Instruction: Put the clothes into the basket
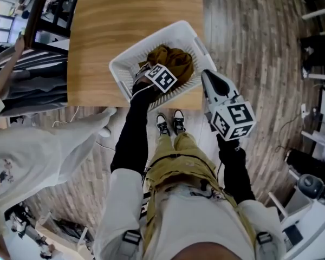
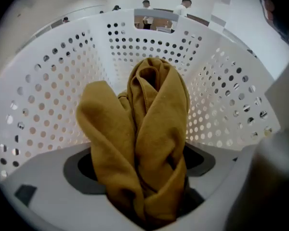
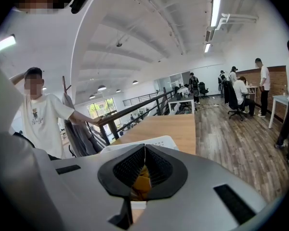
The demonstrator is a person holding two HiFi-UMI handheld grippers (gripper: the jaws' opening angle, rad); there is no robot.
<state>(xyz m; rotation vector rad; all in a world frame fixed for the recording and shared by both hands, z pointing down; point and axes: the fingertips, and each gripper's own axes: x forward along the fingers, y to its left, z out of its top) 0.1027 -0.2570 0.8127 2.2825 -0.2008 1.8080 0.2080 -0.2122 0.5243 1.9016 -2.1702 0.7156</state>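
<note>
Head view: at the far left a bystander in a white T-shirt [image 1: 21,150] is cut off by the frame, next to grey garments [image 1: 27,85] hanging by a dark railing. A light wooden table [image 1: 124,37] carries a white perforated basket [image 1: 122,72] at its near edge. The left tool [image 1: 150,72] reaches into the basket with its jaws spread wide; a mustard cloth [image 1: 173,61] bunches loosely between them, and its lower folds are hidden behind the tool's body. Just right of the basket, the right tool [image 1: 207,78] hangs over the table's edge with its jaws pressed together and holding nothing. Grey-brown plank floor [image 1: 249,47] fills the right side. The furniture at the right border is cropped and too small to identify.
</note>
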